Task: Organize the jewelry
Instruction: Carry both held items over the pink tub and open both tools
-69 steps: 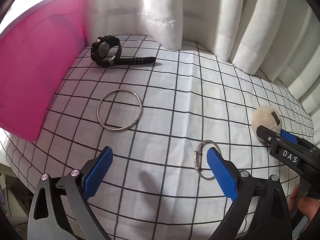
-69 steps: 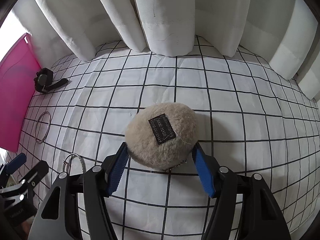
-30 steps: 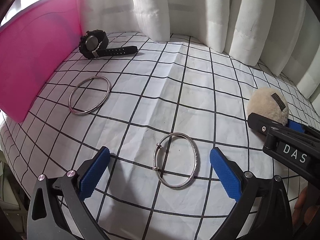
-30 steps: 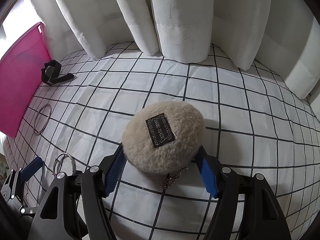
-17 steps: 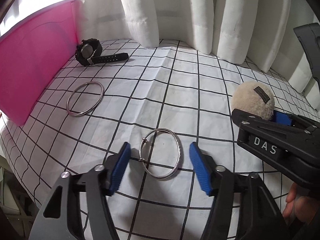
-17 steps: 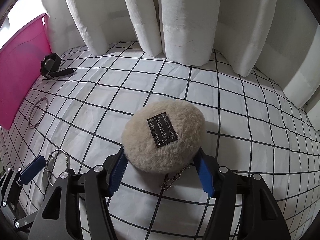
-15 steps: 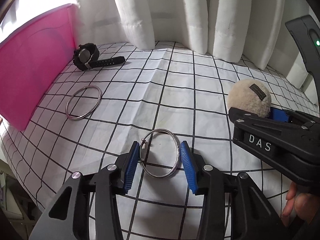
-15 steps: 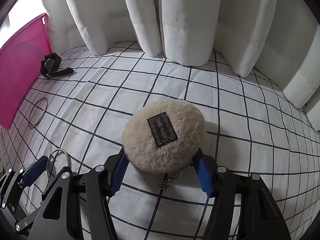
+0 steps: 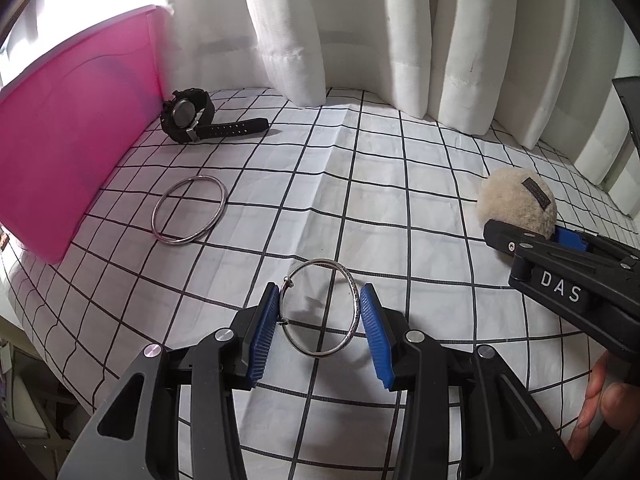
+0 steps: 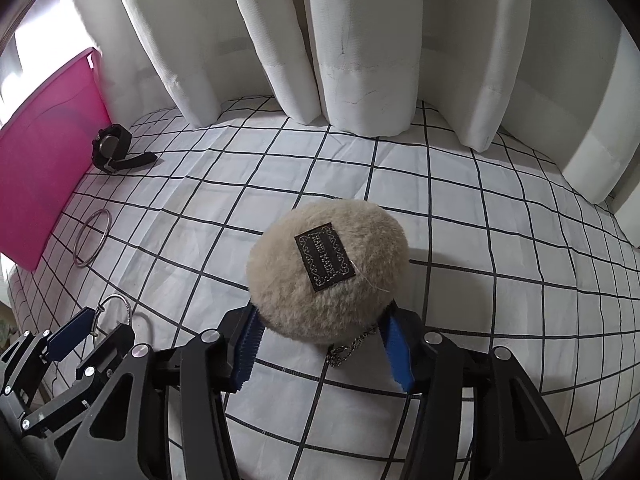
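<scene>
A thin silver bangle (image 9: 352, 292) with a small bead stands between the blue pads of my left gripper (image 9: 320, 312), which is shut on its two sides just above the checked cloth. To the right, my right gripper (image 10: 320, 332) has its jaws closing on a beige fluffy pom-pom (image 10: 328, 268) that bears a black label; both pads touch the fur. A short metal chain (image 10: 344, 350) trails from under the pom-pom. From the left wrist, the pom-pom (image 9: 516, 200) shows behind my right gripper (image 9: 532, 236).
A larger plain silver ring (image 9: 224, 200) lies flat at the left, and a black wristwatch (image 9: 186, 114) beyond it. A pink bin (image 9: 68, 132) stands along the left edge. White curtains (image 9: 400, 40) close the back. The cloth drops off at the left and front.
The left jaws went from wide open around the lying bangle to shut on it, and it now sits raised between the pads. The right jaws narrowed onto the pom-pom.
</scene>
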Tool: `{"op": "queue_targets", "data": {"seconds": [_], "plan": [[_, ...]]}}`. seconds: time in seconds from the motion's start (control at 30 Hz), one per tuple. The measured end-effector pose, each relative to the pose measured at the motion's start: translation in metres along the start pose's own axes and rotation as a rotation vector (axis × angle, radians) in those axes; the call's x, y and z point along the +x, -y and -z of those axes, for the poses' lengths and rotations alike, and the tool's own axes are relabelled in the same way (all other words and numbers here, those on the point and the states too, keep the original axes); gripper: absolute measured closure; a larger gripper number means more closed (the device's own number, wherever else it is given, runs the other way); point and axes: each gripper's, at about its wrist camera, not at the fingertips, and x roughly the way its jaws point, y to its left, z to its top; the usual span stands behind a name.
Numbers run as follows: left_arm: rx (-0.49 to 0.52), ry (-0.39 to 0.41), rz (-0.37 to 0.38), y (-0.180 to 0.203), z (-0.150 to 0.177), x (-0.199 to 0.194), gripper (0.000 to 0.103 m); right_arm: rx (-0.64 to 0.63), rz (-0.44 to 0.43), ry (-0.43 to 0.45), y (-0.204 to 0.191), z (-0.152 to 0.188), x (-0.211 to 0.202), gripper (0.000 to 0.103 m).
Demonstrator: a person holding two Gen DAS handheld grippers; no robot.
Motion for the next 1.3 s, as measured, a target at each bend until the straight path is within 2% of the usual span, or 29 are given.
{"op": "queue_targets", "data": {"seconds": [0.33, 0.73, 1.07, 1.3], "plan": [[-0.015, 0.034, 0.032, -0.022, -0.029, -0.032, 0.062, -0.004, -0.017, 0.023, -0.017, -0.013, -0.032, 0.051], [-0.03, 0.146, 0.037, -0.064, -0.075, -0.087, 0.062, -0.052, -0.042, 0.106, -0.065, -0.047, -0.086, 0.051], [-0.055, 0.236, 0.026, -0.117, -0.114, -0.134, 0.062, -0.11, -0.083, 0.19, -0.124, -0.081, -0.126, 0.051], [-0.099, 0.277, -0.016, -0.171, -0.133, -0.154, 0.062, -0.177, -0.143, 0.248, -0.185, -0.109, -0.145, 0.051]]}}
